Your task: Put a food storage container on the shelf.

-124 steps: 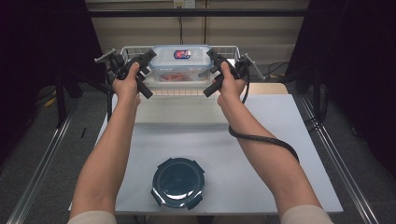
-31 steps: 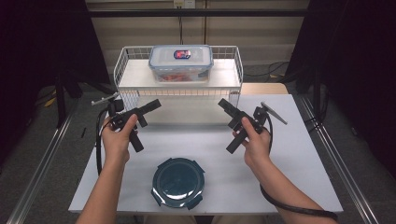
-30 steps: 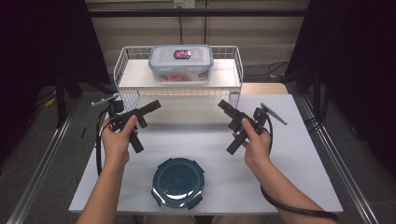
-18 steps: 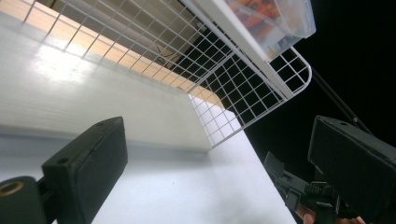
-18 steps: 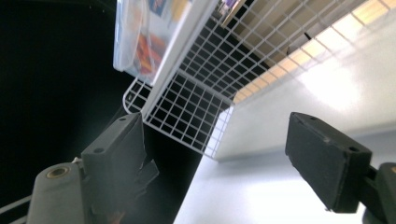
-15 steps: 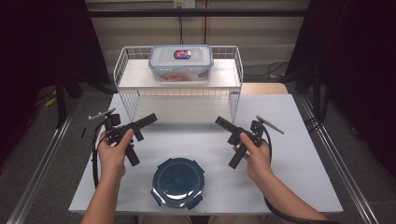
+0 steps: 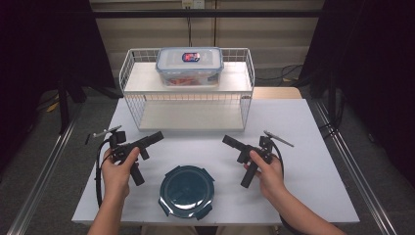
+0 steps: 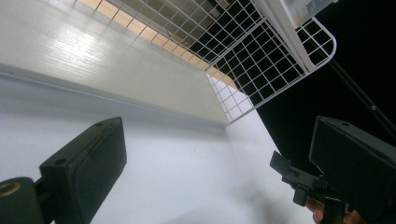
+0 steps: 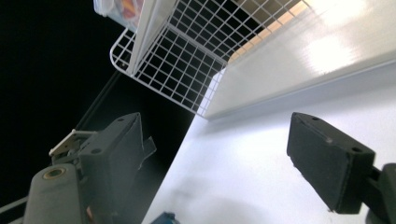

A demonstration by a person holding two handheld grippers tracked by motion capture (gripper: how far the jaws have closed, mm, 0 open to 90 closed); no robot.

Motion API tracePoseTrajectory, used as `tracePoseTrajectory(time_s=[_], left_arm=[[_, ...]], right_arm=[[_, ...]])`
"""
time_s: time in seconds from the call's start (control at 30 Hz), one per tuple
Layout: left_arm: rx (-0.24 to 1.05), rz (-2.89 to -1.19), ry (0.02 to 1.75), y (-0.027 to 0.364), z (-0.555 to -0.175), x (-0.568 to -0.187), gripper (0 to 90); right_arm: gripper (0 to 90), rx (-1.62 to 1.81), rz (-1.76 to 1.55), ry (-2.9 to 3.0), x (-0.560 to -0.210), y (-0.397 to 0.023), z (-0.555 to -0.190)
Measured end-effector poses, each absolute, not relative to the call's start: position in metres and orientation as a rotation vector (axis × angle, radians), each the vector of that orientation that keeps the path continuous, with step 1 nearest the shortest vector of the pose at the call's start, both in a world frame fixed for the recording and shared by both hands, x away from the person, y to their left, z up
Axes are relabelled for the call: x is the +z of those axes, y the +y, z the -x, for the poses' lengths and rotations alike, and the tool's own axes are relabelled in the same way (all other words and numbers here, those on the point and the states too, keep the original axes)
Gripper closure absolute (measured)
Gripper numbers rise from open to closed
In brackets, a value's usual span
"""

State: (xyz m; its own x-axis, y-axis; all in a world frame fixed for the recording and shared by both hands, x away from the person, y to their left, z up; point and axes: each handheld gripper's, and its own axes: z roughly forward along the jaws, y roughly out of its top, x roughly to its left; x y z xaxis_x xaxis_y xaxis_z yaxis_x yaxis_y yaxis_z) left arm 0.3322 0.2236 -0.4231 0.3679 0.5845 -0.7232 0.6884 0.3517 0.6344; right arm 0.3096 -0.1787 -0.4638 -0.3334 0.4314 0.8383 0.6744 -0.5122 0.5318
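Observation:
A clear lidded food container [image 7: 189,66] with red contents stands on the top shelf of a white wire rack [image 7: 131,100]. A dark teal round lid [image 7: 187,191] lies on the white table near its front edge. My left gripper [image 7: 155,137] hovers left of the lid, pointing inward, and its jaws stand wide open on nothing [image 8: 219,140]. My right gripper [image 7: 230,141] mirrors it to the right of the lid, open and holding nothing [image 9: 215,140]. Each gripper view shows the other gripper farther off [image 8: 299,179] [image 9: 70,140].
The rack's lower shelf [image 7: 191,117] is bare and lies just beyond both grippers. The white table [image 7: 303,127] ends in metal rails at left and right. Dark curtains stand on both sides.
Four seconds ago both grippers were at the container on the top shelf. They have let it go, drawn back toward the person and sunk close to the table beside the teal lid.

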Motion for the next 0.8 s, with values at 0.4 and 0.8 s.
tracePoseTrajectory(time_s=[0.4,0.8], left_arm=[[-0.117,-1.351,1.328,0.226,-0.323,-0.436,3.9],[-0.122,-1.352,1.347,0.229,-0.318,-0.445,4.4]], right_arm=[[17.3,-1.903,1.664,-1.474,-0.469,-0.175,-0.299],[17.5,-1.849,1.634,-1.523,-0.478,-0.168,-0.297]])
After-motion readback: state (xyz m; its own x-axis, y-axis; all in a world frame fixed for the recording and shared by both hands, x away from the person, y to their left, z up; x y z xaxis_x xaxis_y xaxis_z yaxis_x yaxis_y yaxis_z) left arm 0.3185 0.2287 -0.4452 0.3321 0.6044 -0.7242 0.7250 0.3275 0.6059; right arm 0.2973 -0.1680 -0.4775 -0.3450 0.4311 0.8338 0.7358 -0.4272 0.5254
